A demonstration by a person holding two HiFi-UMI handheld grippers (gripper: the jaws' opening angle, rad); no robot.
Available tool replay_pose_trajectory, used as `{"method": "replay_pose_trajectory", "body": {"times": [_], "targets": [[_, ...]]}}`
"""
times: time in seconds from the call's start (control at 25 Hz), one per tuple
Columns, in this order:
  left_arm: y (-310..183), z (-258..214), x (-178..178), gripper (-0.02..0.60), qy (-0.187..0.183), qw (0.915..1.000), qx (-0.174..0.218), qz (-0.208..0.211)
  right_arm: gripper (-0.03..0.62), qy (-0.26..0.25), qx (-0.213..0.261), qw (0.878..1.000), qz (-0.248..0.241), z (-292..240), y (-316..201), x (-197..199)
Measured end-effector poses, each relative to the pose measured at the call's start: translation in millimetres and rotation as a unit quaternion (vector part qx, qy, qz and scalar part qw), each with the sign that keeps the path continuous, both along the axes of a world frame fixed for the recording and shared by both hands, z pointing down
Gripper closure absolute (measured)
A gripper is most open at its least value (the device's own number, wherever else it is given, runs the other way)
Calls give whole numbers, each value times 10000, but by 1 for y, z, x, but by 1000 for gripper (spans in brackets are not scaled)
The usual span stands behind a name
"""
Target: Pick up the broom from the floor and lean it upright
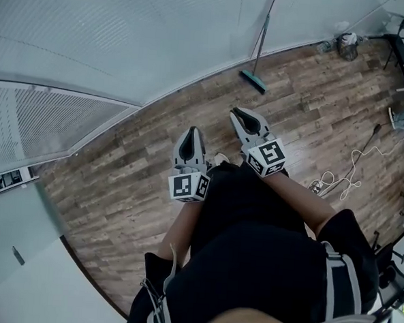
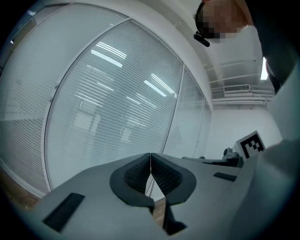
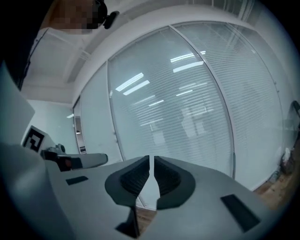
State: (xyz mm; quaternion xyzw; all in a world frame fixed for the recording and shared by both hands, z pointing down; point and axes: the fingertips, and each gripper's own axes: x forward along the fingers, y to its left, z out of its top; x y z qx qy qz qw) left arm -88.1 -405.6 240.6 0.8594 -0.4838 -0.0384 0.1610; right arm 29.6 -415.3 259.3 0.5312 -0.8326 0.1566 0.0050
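Already the broom [image 1: 253, 81] leans upright against the glass wall [image 1: 128, 37], at the floor's [image 1: 139, 181] far edge. The left gripper [image 1: 192, 131] is closed and empty. The right gripper [image 1: 236, 112] keeps a thin gap and holds nothing.

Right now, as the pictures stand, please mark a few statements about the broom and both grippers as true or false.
1. The broom lies flat on the floor. False: it leans upright against the glass wall.
2. The left gripper holds nothing, and its jaws meet. True.
3. The right gripper grips the broom's handle. False: nothing is between its jaws, and it is well apart from the broom.
4. A white cable lies on the wooden floor. True.
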Motion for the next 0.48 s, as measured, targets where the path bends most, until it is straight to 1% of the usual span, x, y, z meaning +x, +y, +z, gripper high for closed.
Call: {"method": "replay_pose_trajectory", "body": {"times": [0.12, 0.2, 0.36, 0.48], "targets": [[8, -17, -5, 561, -1, 9997, 246, -93, 561, 62, 478, 9976, -497, -38, 15, -21], [15, -26, -1, 561, -19, 9991, 390, -140, 570, 213, 679, 9951, -683, -55, 24, -28], [32, -42, 14, 561, -158, 9974, 689, -115, 571, 435, 920, 9931, -576, -68, 40, -30], [41, -46, 15, 561, -129, 9968, 772, -167, 574, 669, 1063, 9902, -612, -73, 46, -31]]}}
